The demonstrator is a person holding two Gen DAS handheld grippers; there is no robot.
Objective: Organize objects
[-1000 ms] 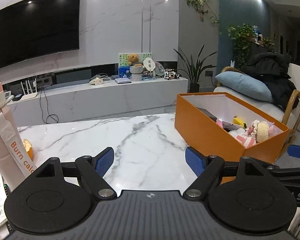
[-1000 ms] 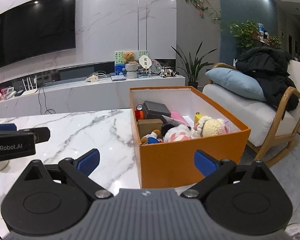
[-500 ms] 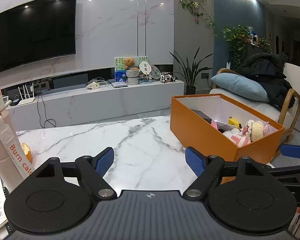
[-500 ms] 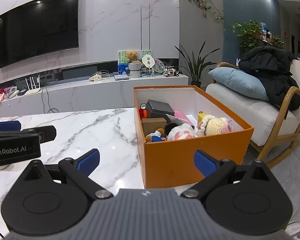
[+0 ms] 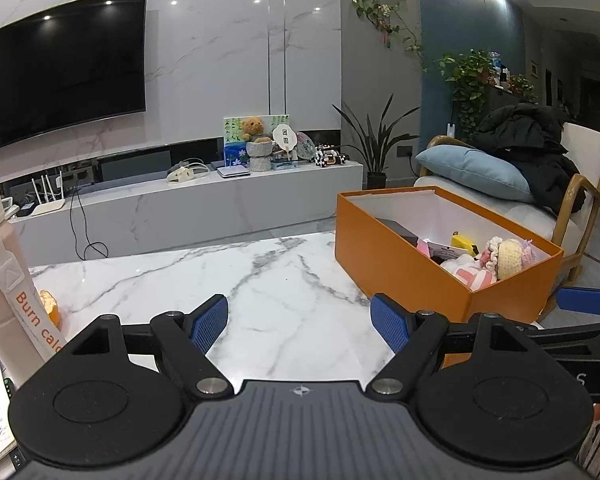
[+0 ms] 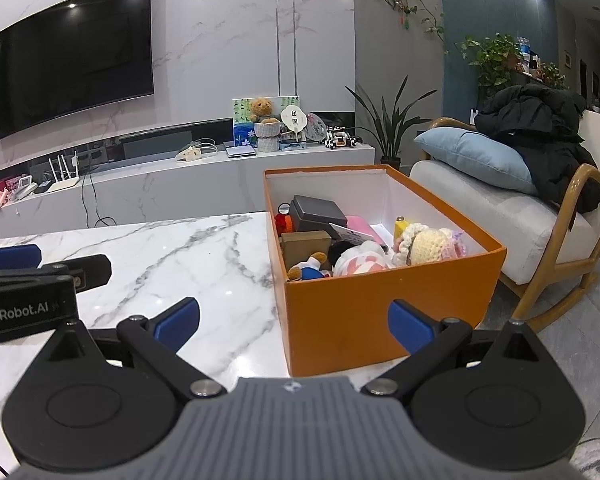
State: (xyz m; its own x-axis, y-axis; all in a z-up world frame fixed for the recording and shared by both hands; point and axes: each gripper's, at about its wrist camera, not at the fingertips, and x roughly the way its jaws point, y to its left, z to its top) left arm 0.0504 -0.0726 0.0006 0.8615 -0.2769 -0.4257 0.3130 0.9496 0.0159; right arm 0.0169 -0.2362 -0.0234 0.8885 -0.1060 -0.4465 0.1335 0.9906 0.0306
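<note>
Two grippers, left gripper (image 5: 298,322) and right gripper (image 6: 294,322), we hold both spread wide, nothing between the pads. Orange box (image 6: 380,312) sits on the marble table (image 6: 188,256) at its right end, lidless, packed with a crochet doll (image 6: 424,246), dark case (image 6: 318,212), cardboard carton (image 6: 304,242). Pink bottle (image 5: 4,280) stands far left.

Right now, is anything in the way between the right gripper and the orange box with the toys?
Nothing visible. The right gripper has open, empty jaws, and the orange box stands straight ahead on the marble table. Only bare tabletop shows before the box's front wall. The left gripper is off to the side.
</note>
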